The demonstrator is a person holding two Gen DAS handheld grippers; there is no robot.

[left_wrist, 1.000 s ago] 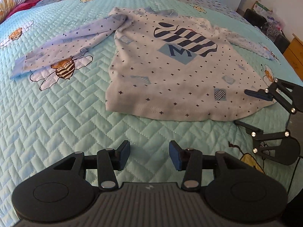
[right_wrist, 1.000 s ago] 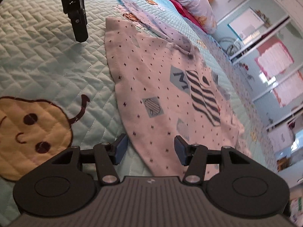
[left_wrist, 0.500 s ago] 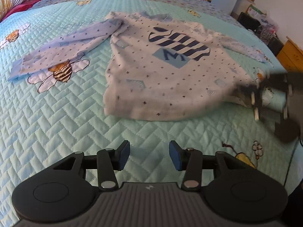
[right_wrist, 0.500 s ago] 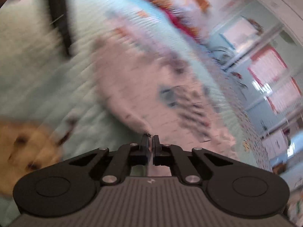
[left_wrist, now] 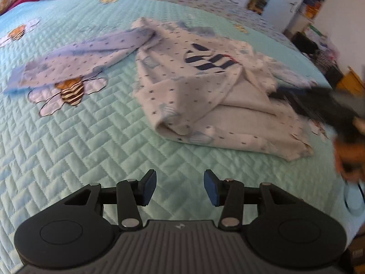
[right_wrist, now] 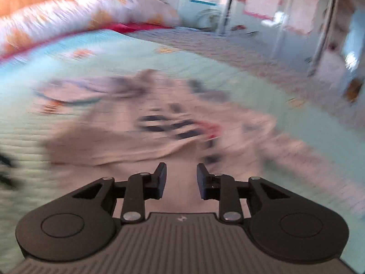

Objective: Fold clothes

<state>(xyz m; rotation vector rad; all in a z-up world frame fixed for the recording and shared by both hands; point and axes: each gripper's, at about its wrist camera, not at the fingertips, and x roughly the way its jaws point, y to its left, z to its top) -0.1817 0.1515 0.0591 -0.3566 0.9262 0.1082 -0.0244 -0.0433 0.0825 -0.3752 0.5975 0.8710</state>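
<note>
Shirt point(left_wrist: 200, 96) — white, dotted, with a dark striped print — lies at mid-scene on the bed point(left_wrist: 75, 141), whose cover is a quilted aqua spread. Its right side is turned over onto the body, showing the plain inner face; the left sleeve point(left_wrist: 75, 64) stretches out flat to the left. Left hand-held gripper point(left_wrist: 180, 187): near edge, over bare quilt, jaws apart, nothing between them. Right hand-held gripper point(right_wrist: 181, 178) — blurred, at the shirt's right — jaws opening, with nothing between them.
</note>
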